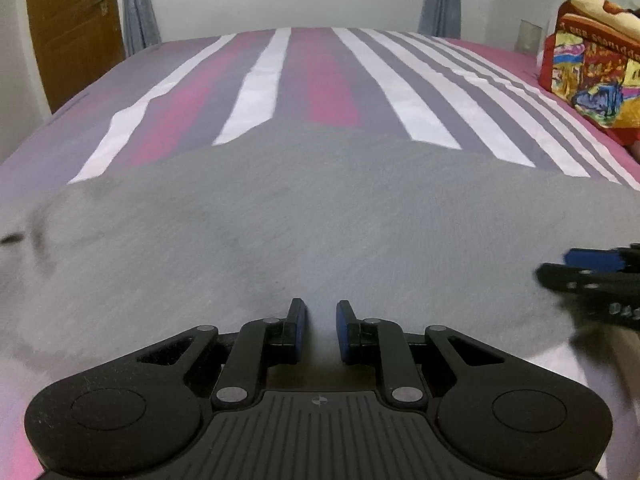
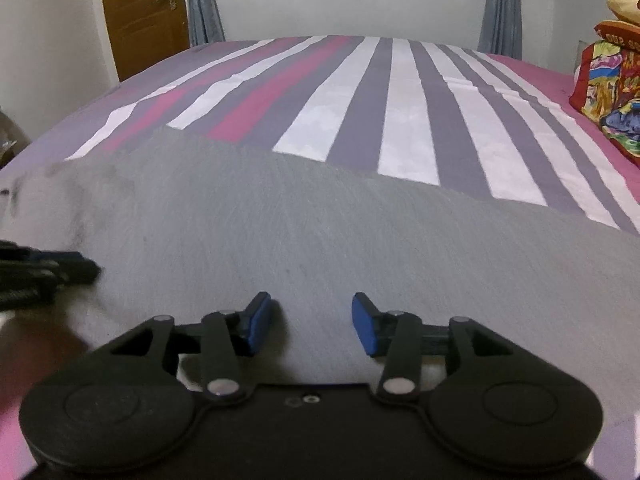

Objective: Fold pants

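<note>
Grey pants (image 1: 320,216) lie flat across the near part of the striped bed and fill the lower half of both views (image 2: 320,232). My left gripper (image 1: 321,320) hovers over the near edge of the pants with a narrow gap between its blue pads, holding nothing. My right gripper (image 2: 312,312) is open wider over the pants, also empty. Each gripper shows at the side of the other's view: the right one (image 1: 592,276) and the left one (image 2: 44,270).
The bed (image 1: 264,80) has a sheet with pink, white and grey stripes. A colourful pillow or bag (image 1: 592,72) sits at the right edge of the bed. A brown door (image 1: 72,28) and grey curtains stand behind.
</note>
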Motion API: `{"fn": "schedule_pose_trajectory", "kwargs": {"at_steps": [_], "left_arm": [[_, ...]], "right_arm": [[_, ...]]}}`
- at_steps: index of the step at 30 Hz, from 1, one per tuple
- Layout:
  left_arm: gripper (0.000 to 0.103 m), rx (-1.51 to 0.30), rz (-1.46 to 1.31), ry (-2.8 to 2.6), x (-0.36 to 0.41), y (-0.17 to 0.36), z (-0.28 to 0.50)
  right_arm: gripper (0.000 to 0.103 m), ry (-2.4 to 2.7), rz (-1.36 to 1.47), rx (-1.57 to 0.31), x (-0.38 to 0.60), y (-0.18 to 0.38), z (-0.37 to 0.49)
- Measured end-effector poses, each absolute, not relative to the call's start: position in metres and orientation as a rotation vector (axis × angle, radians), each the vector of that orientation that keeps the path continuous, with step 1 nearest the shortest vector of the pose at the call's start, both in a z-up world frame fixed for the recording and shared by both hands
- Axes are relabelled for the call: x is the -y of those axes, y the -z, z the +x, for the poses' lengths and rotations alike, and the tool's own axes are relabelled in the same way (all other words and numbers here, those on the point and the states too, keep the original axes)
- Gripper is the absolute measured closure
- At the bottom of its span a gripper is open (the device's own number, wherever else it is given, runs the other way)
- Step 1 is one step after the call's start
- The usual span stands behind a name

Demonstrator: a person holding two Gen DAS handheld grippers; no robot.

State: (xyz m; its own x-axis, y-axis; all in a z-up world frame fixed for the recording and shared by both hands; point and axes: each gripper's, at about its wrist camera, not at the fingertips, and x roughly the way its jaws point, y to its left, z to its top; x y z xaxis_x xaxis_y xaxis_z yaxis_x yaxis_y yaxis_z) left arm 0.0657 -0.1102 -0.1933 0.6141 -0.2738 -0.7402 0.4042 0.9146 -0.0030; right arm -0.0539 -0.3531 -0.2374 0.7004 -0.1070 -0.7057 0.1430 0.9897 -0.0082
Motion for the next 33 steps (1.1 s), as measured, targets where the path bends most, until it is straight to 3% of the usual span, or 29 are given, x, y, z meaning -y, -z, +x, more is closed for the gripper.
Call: {"fn": "schedule_pose_trajectory", "kwargs": {"at_steps": [8, 20, 28, 30, 32, 33], "left_arm": [[0.085, -0.83, 0.168, 0.385, 0.108, 0.176, 0.053], [0.085, -0.864, 0.196, 0.6, 0.246, 0.168, 0.033], [0.085, -0.884, 0.259, 0.609, 0.296, 0.182, 0.021], [0.086, -0.864, 0.292, 0.612, 0.296, 0.184, 0.015], [0.086, -0.857, 0.307, 0.609, 0.296, 0.185, 0.013], [0.086, -0.858, 0.306, 0.603, 0.296, 0.185, 0.013]], "right_arm": [[0.055, 0.278, 0.168, -0.75, 0.409, 0.211, -0.118], [0.055, 0.605, 0.429, -0.749, 0.541, 0.205, -0.206], [0.059, 0.644, 0.695, -0.629, 0.597, 0.218, -0.225], [0.067, 0.655, 0.75, -0.593, 0.606, 0.22, -0.227], [0.087, 0.66, 0.744, -0.589, 0.609, 0.221, -0.225], [0.089, 0.648, 0.749, -0.584, 0.609, 0.22, -0.223]]}}
